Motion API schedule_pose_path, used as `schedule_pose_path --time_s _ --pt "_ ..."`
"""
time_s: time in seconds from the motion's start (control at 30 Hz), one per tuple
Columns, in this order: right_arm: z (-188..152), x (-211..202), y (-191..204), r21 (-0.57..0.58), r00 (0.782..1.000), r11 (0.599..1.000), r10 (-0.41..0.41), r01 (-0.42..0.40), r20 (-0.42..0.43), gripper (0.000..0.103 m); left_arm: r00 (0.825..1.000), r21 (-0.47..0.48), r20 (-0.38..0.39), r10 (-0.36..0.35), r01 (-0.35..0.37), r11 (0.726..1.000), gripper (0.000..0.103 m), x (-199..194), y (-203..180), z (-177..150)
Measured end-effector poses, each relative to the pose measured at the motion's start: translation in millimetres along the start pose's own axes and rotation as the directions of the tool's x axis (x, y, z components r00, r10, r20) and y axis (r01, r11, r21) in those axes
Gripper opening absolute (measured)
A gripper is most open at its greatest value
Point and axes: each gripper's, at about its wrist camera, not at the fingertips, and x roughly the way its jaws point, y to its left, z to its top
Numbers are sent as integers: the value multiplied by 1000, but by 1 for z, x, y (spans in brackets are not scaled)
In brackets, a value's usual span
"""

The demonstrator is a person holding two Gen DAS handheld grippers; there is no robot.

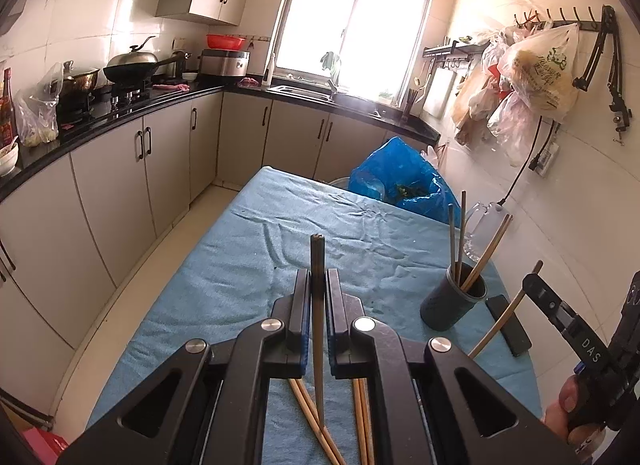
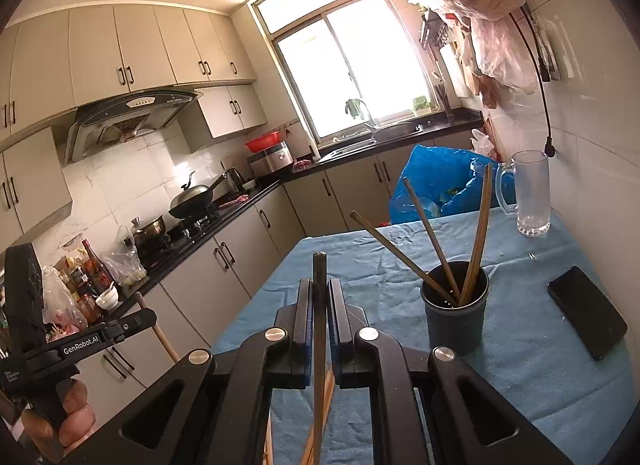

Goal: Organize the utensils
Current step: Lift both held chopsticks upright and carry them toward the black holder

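Observation:
My left gripper is shut on a chopstick that sticks up between its fingers, above the blue-cloth table. My right gripper is shut on another chopstick the same way. A dark holder cup with three chopsticks in it stands at the right; in the right wrist view the cup is just right of my gripper. More loose chopsticks lie on the cloth under the left gripper. The right gripper with its chopstick shows at the left view's right edge.
A black phone lies right of the cup. A glass mug stands at the table's far right by the wall. A blue plastic bag sits beyond the far edge. Counters and cabinets run along the left.

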Motion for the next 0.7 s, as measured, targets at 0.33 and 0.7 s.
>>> schedule_pose_path --time_s 0.33,0.7 --pt "1 -3 -4 12 1000 1000 0 0 8 8 1000 24 -11 -5 6 1000 6 5 -11 0" --pt "2 -6 -12 25 1000 1000 -4 4 17 8 1000 45 -20 -7 8 999 6 10 -23 1"
